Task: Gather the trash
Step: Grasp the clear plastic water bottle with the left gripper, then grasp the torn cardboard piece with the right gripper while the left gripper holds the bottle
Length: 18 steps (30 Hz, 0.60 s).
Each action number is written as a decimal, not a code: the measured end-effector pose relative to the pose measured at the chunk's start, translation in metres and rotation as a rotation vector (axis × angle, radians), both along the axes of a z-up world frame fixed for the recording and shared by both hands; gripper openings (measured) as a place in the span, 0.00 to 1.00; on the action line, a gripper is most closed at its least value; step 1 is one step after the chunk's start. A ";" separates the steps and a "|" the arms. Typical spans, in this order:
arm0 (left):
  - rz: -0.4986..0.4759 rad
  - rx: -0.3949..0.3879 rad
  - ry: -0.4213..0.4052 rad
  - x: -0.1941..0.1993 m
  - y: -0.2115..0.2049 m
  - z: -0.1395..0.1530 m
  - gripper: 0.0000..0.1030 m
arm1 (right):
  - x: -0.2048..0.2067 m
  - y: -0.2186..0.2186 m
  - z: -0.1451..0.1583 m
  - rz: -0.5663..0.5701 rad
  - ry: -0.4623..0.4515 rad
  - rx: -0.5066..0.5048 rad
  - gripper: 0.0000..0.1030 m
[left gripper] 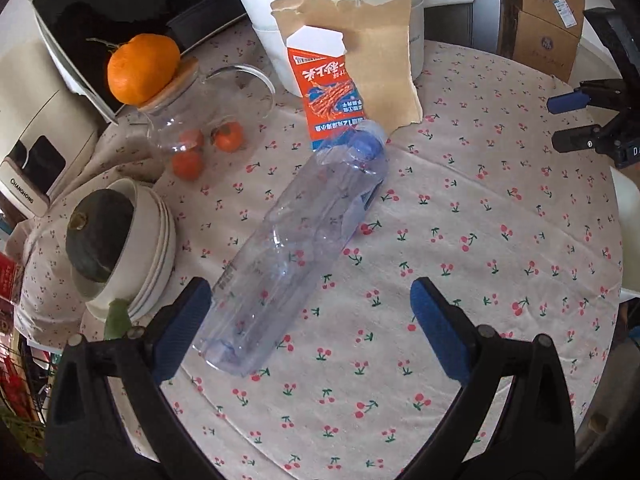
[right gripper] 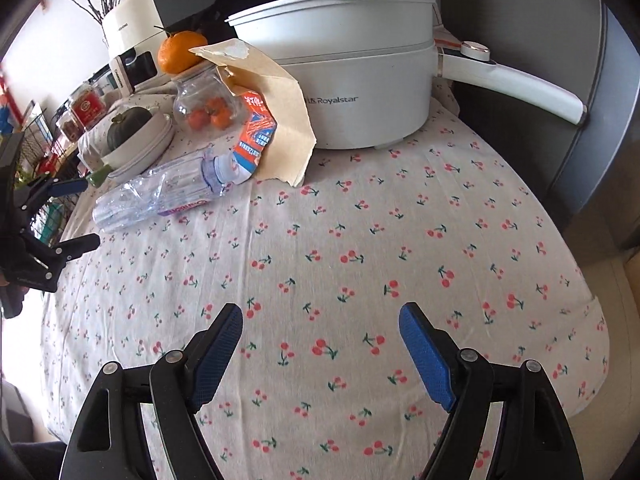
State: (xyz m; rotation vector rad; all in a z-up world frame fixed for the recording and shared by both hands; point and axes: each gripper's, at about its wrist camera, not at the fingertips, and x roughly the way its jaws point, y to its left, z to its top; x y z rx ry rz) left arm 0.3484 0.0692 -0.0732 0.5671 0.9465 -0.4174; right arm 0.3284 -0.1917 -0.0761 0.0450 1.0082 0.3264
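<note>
An empty clear plastic bottle (left gripper: 292,240) lies on its side on the cherry-print tablecloth (left gripper: 480,240), its blue-capped neck towards a torn brown paper packet with an orange and white print (left gripper: 352,68). My left gripper (left gripper: 310,320) is open, and the bottle's base shows between its fingers, close to the left pad (left gripper: 180,328) but not pressed by it. In the right wrist view my right gripper (right gripper: 322,344) is open over bare cloth. The bottle (right gripper: 160,196) and the packet (right gripper: 276,120) lie far to its upper left. The left gripper (right gripper: 74,216) shows at the left edge.
A white electric pot (right gripper: 340,92) stands behind the packet, its handle (right gripper: 520,84) sticking out to the right. A glass jug (left gripper: 200,120) holds small oranges, with a big orange (left gripper: 140,68) on its lid. Stacked bowls (left gripper: 148,248) hold a dark squash. The table edge (right gripper: 592,300) curves at the right.
</note>
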 end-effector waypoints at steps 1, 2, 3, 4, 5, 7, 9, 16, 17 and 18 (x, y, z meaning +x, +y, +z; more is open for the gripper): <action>-0.018 0.026 0.011 0.008 -0.003 -0.005 0.97 | 0.009 0.002 -0.003 0.005 -0.006 0.006 0.80; -0.033 0.057 0.023 0.016 -0.006 -0.010 0.97 | 0.017 0.004 -0.005 0.009 -0.013 0.009 0.80; -0.049 0.080 0.041 0.022 -0.008 -0.015 0.97 | 0.024 0.006 -0.008 0.013 -0.020 0.011 0.80; -0.062 0.099 0.062 0.028 -0.009 -0.020 0.97 | 0.032 0.008 -0.011 0.017 -0.026 0.012 0.80; -0.068 0.116 0.079 0.033 -0.009 -0.025 0.97 | 0.040 0.011 -0.013 0.022 -0.032 0.014 0.80; -0.069 0.140 0.116 0.040 -0.008 -0.034 0.95 | 0.055 0.016 -0.019 0.028 -0.042 0.014 0.80; -0.054 0.151 0.135 0.042 -0.002 -0.041 0.86 | 0.067 0.021 -0.023 0.026 -0.056 0.019 0.80; 0.238 -0.083 0.168 0.025 0.045 -0.035 0.72 | 0.102 0.046 -0.033 0.007 -0.093 0.067 0.80; 0.325 -0.144 0.195 0.018 0.056 -0.034 0.72 | 0.106 0.050 -0.034 0.004 -0.097 0.069 0.80; 0.396 -0.212 0.230 0.010 0.067 -0.033 0.72 | 0.109 0.053 -0.035 0.000 -0.100 0.070 0.79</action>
